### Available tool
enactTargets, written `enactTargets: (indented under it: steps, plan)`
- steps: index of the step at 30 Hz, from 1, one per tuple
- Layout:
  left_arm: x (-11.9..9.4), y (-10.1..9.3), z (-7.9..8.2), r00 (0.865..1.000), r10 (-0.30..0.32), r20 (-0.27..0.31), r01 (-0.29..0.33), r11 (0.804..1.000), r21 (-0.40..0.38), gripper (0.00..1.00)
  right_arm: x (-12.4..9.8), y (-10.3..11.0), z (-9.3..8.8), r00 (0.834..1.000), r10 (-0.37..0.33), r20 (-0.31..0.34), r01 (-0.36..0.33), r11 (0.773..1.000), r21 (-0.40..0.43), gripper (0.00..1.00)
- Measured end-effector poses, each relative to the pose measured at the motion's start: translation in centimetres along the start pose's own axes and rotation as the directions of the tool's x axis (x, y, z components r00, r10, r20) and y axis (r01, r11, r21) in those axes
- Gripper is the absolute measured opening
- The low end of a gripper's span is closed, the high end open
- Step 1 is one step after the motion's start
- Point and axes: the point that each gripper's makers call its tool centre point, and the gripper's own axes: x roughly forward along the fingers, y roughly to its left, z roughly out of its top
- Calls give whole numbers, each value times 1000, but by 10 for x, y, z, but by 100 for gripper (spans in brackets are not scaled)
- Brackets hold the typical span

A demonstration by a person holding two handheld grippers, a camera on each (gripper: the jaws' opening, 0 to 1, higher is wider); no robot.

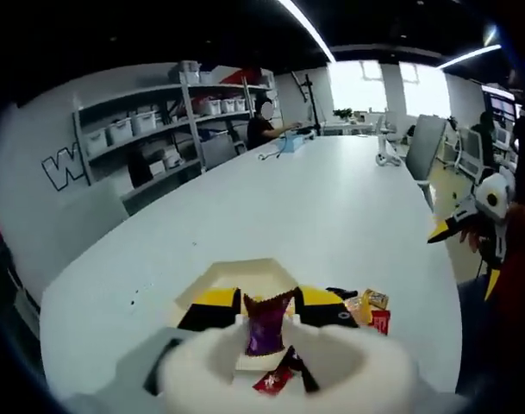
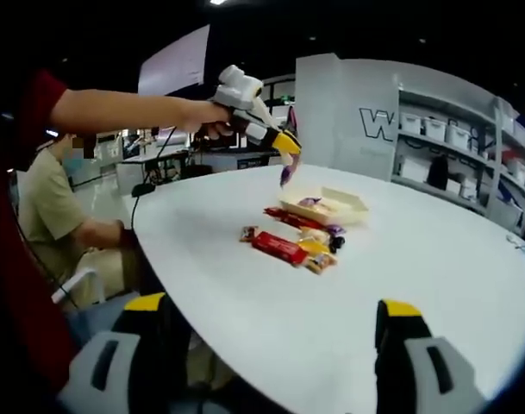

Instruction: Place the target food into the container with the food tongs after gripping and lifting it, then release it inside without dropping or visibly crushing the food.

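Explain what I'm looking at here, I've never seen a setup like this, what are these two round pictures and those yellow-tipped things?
A person holds a hand-held gripper in each hand, and each carries a fisheye camera. The left gripper view looks along its own jaws, shut on a purple snack packet held above a cream tray. The right gripper view is from the other hand: its yellow-tipped jaws stand open at the bottom, and it sees the left hand-held gripper raised over the white table. Loose snack packets, including a red one, lie beside the tray.
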Motion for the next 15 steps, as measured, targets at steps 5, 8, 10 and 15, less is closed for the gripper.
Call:
enactTargets:
  steps: [5, 8, 10, 15]
  plan:
    - [8, 16, 13, 999, 39, 33, -40, 999, 16, 25, -2, -7, 0, 1000, -12, 2, 12, 1000, 15, 99]
    - [9, 20, 14, 998, 52, 44, -52, 999, 11, 25, -3, -11, 0, 1000, -20, 0, 20, 1000, 19, 99]
    - [11, 18, 11, 998, 44, 38, -45, 999, 0, 26, -2, -12, 0, 1000, -19, 0, 19, 1000, 20, 99]
    - [9, 10, 0, 999, 29, 29, -29, 1000, 1, 26, 2, -9, 0, 1000, -9, -7, 9, 1000, 13, 99]
